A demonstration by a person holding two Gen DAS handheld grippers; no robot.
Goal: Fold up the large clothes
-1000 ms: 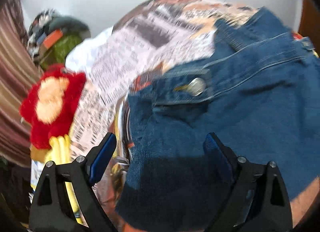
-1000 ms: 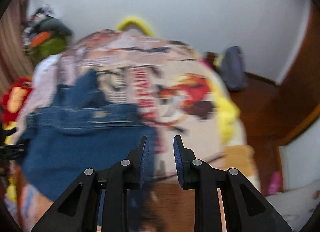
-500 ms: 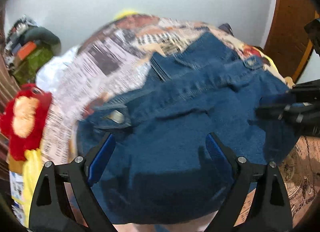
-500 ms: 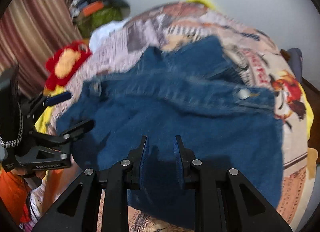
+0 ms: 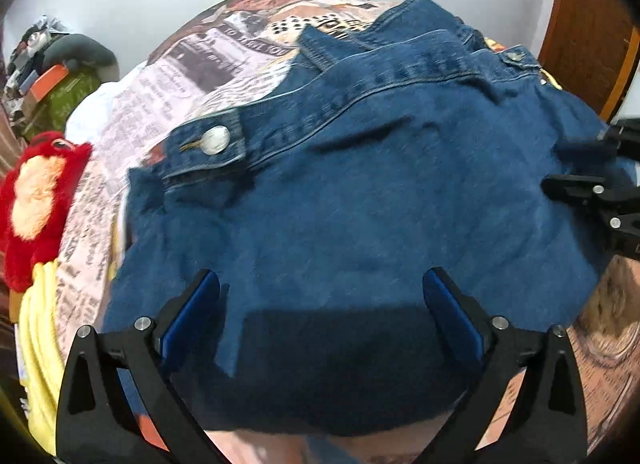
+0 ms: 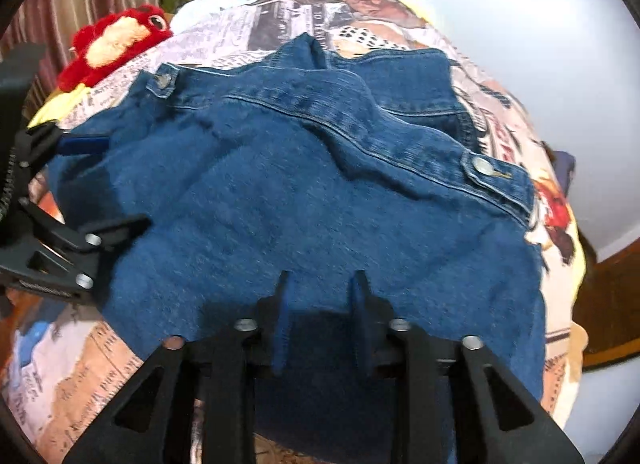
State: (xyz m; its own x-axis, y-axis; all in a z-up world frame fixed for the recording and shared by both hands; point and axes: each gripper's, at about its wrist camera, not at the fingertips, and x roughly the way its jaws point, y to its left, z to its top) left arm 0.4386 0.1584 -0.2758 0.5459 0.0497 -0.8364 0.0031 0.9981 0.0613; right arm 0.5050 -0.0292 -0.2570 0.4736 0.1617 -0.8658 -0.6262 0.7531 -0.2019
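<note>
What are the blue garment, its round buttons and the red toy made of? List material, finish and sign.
Blue garment: likely denim, matte; twill-like surface, pale topstitched seams.
Round buttons: probably metal; silvery shine.
Red toy: plush, fuzzy pile; fibre unclear.

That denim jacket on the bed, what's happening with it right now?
A person holding a gripper in each hand is folding the denim jacket on the printed bedspread. The left gripper hangs wide open over its near edge, gripping nothing. The right gripper has just been opening above the denim; its pads are apart with nothing visibly pinched. A red plush toy lies beside the jacket.
</note>
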